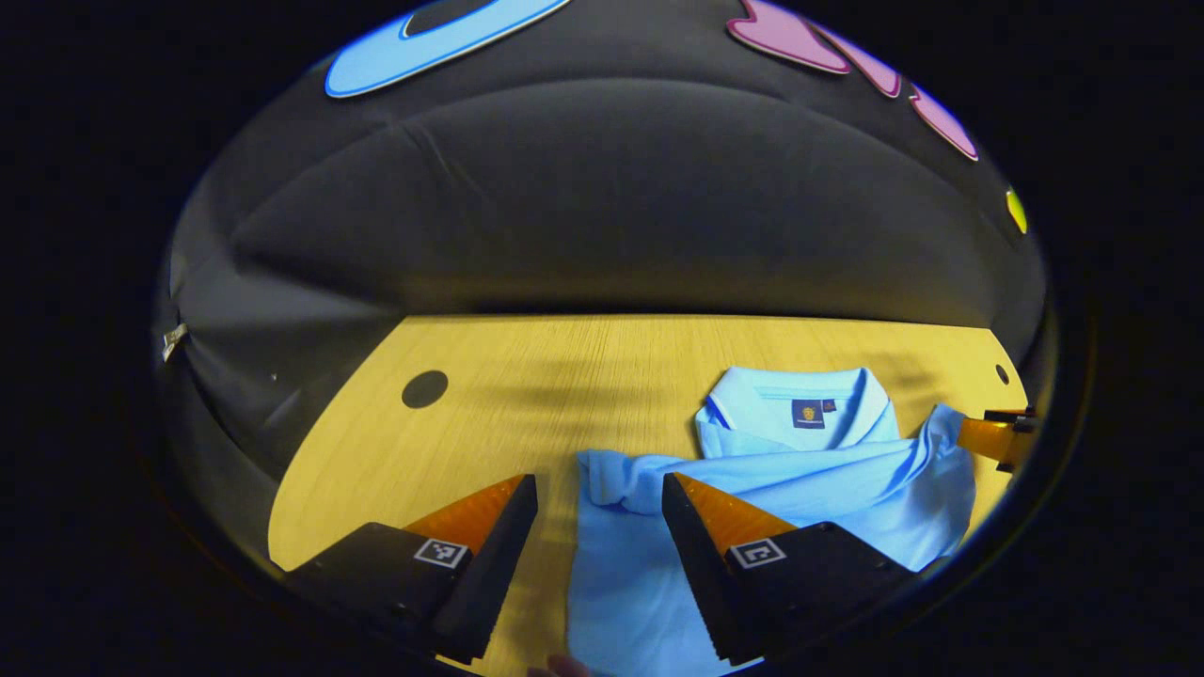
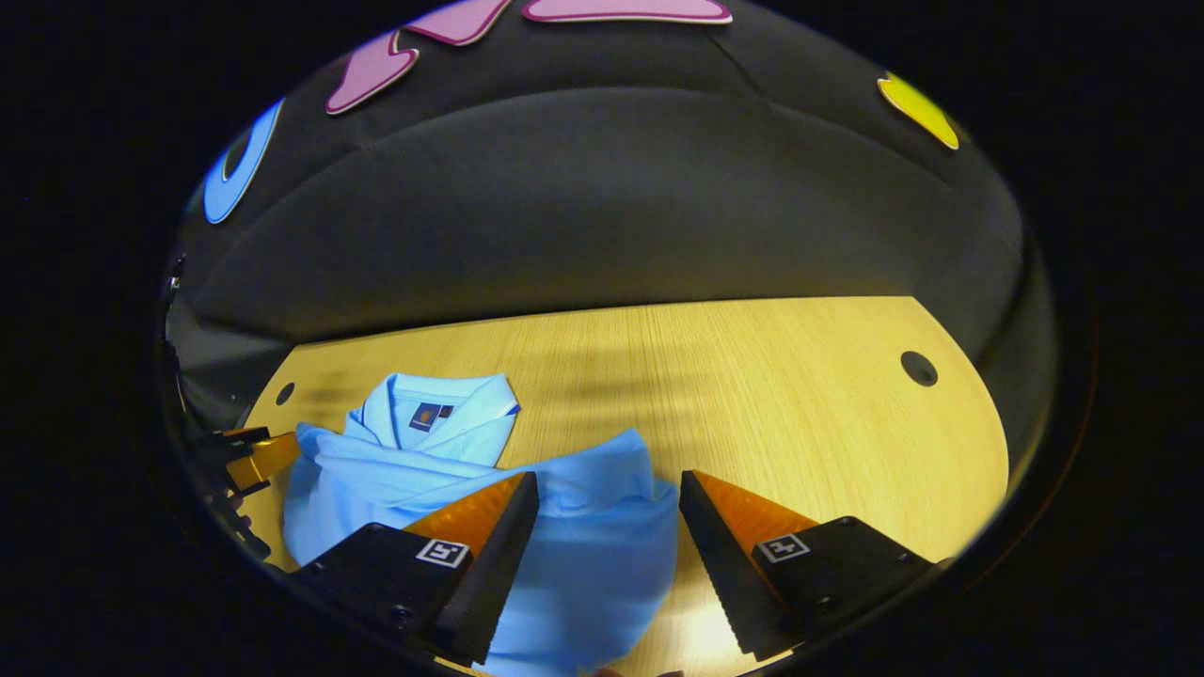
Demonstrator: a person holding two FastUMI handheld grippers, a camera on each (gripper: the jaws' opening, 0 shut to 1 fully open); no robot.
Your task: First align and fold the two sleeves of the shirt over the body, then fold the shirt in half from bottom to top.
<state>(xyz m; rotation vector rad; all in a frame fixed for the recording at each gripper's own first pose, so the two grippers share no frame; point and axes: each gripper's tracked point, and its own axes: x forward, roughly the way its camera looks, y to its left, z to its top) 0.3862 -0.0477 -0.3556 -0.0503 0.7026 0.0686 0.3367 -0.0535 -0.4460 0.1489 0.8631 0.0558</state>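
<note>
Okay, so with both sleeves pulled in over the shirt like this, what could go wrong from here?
1. The sleeves look bunched rather than flat on the shirt, so creases may get locked in by the bottom-to-top fold.
2. The left gripper and right gripper stand open, each straddling a side edge of the shirt; closing there might pinch body cloth along with the sleeve and drag the shirt across the table.
3. The collar sits skewed, so halves may misalign.

Light wood table [image 1: 564,376] with a visible grain, curved edges, takes up the whole near half. There's a round dark hole [image 1: 424,388] toward its far left and another hole [image 2: 918,368] at the far right. Behind the table, a dark cloth wall [image 1: 602,188] hangs in soft folds.
</note>
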